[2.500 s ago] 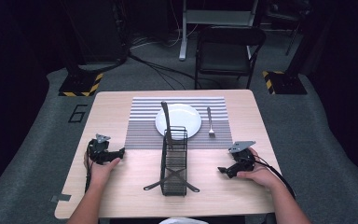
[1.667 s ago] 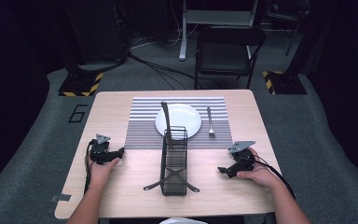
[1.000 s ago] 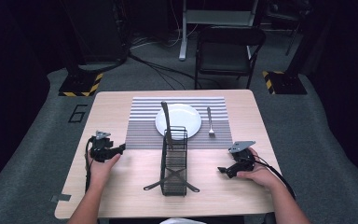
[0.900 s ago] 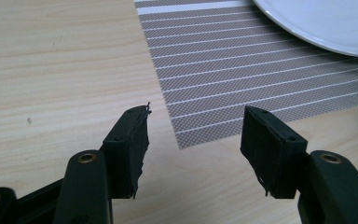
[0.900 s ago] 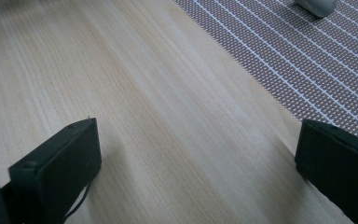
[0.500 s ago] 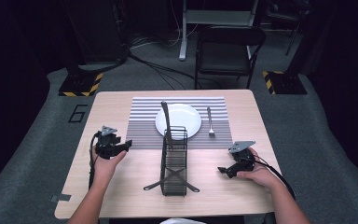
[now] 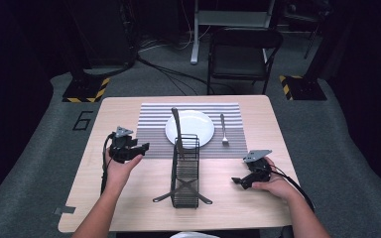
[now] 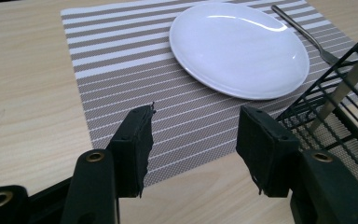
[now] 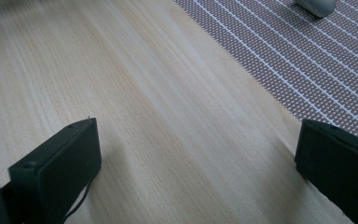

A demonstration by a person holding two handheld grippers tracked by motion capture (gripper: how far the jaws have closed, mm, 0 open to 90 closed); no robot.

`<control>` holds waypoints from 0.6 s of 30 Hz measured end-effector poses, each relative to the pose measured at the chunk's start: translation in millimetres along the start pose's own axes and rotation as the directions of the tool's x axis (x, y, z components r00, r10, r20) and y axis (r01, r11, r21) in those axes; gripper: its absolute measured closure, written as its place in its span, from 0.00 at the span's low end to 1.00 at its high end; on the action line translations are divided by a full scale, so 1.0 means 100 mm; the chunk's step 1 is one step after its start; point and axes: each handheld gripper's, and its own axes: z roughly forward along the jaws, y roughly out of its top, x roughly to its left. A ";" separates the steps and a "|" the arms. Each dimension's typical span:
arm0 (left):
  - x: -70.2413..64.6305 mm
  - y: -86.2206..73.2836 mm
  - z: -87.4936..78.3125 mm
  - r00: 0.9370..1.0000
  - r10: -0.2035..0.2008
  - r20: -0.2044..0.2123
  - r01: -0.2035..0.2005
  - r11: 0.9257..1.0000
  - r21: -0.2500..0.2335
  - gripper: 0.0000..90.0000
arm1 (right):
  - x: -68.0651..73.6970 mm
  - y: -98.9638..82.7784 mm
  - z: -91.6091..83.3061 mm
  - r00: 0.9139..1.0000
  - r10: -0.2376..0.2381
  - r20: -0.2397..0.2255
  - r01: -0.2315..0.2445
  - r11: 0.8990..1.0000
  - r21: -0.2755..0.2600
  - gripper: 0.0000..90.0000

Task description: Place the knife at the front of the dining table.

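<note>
A white plate [image 7: 190, 128] [image 8: 237, 49] lies on a striped placemat [image 7: 151, 119] [image 8: 121, 70], with a fork [image 7: 223, 130] [image 8: 303, 30] to its right. In front stands a black wire rack [image 7: 185, 171] [image 8: 340, 107] holding an upright knife [image 7: 177, 126]. My left gripper [image 7: 144, 147] [image 8: 193, 135] hovers over the placemat's near left corner, pointing at the rack. Its jaws have just been closing a little, but it is still open with nothing between them. My right gripper [image 7: 235, 181] [image 9: 198, 154] rests low over bare wood right of the rack, open and empty.
The wooden table [image 7: 119, 111] has bare wood on both sides of the rack. A black chair [image 7: 243, 54] stands beyond the far edge. The placemat's corner [image 9: 307, 51] and a bit of the plate's rim [image 9: 314, 4] lie ahead of the right gripper.
The left hand has lifted its gripper and carried it toward the placemat and rack. The right hand has stayed where it was.
</note>
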 end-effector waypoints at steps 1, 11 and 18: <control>-0.03 0.03 -0.01 1.000 0.005 0.002 -0.005 1.000 -0.003 0.50 | 0.00 0.00 0.00 1.000 0.000 0.000 0.000 1.000 0.000 0.00; -0.25 0.27 -0.04 0.997 0.058 0.047 -0.057 0.998 -0.027 0.54 | 0.00 0.00 0.00 1.000 0.000 0.000 0.000 1.000 0.000 0.00; -0.40 0.38 -0.04 0.991 0.101 0.083 -0.097 0.994 -0.048 0.57 | 0.00 0.00 0.00 1.000 -0.001 0.000 0.001 1.000 0.000 0.00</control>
